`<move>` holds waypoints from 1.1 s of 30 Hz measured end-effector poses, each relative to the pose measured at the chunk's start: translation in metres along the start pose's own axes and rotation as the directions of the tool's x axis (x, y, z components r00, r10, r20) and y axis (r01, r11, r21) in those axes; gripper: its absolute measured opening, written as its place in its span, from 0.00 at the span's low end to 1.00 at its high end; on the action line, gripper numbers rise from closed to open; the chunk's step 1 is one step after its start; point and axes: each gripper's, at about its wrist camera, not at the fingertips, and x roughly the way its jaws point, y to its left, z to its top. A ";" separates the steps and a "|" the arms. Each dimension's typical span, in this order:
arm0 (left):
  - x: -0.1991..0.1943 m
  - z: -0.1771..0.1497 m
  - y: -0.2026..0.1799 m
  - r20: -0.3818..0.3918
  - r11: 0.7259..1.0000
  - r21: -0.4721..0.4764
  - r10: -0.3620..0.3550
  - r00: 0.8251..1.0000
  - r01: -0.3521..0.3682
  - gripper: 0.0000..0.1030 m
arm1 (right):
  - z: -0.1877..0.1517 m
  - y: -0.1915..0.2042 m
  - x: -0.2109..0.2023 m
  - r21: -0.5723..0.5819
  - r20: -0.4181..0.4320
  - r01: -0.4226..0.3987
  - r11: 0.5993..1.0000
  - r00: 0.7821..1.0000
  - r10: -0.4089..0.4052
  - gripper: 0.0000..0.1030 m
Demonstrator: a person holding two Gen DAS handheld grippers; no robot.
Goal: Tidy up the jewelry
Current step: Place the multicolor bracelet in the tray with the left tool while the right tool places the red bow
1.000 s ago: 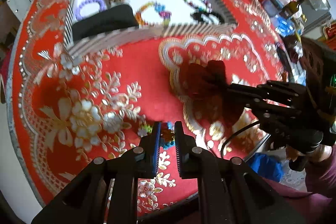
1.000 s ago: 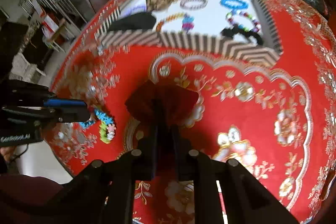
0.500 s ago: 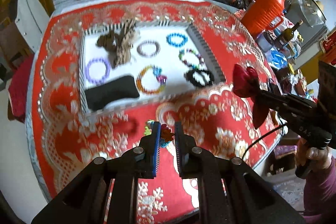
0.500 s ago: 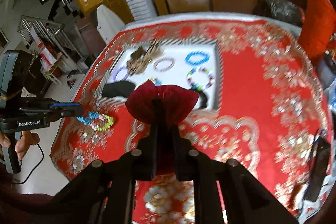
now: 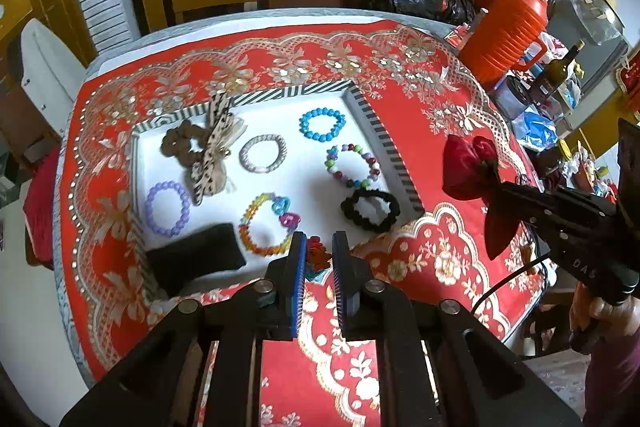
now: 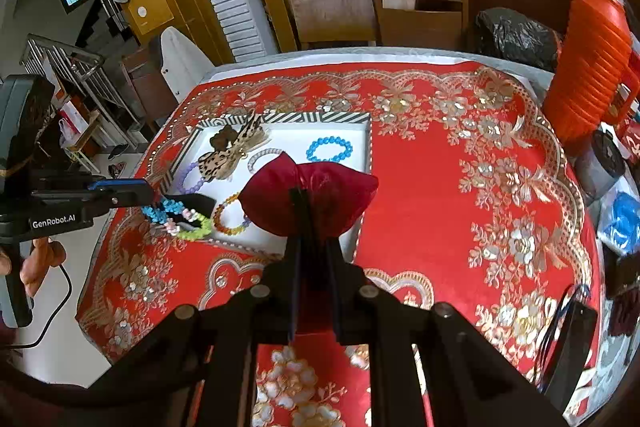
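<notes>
Both grippers have risen higher than half a second ago, and the striped tray (image 5: 368, 111) now sits in the middle of each view instead of far off. At the lower centre of the left wrist view, the left gripper (image 5: 319, 255) pinches a flower-bead bracelet (image 6: 180, 215) between its fingers; in the right wrist view this bracelet, blue, pink and green, hangs at the left over the near corner of the tray. Inside the tray, from left to right, lie a purple bracelet (image 5: 167, 202), a black pad (image 5: 196, 259), a brown scrunchie (image 5: 180, 145) with a leopard bow (image 5: 214, 155), a silver bracelet (image 5: 263, 153), an orange bracelet (image 5: 266, 223), a blue bracelet (image 5: 322, 124), a mixed bead bracelet (image 5: 352, 166) and a black scrunchie (image 5: 370, 210). At the right, the right gripper (image 6: 314, 215) is closed on a dark red satin bow (image 6: 308, 199), held in the air above the red tablecloth (image 6: 440, 187).
</notes>
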 end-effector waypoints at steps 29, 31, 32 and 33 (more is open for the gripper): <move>0.128 0.028 0.045 -0.162 0.965 -0.261 -0.014 0.987 -0.029 0.00 | 0.104 -0.004 0.170 -0.014 -0.157 -0.120 0.993 0.981 0.116 0.12; 0.127 0.025 0.048 -0.158 0.961 -0.273 -0.008 0.987 -0.036 0.00 | 0.108 0.001 0.190 -0.006 -0.175 -0.124 0.992 0.977 0.121 0.12; 0.126 0.024 0.049 -0.156 0.959 -0.280 -0.007 0.988 -0.037 0.00 | 0.109 0.002 0.198 -0.002 -0.182 -0.124 0.992 0.976 0.122 0.12; 0.126 0.023 0.050 -0.153 0.958 -0.285 -0.005 0.988 -0.039 0.00 | 0.110 0.004 0.205 0.005 -0.189 -0.124 0.992 0.974 0.123 0.12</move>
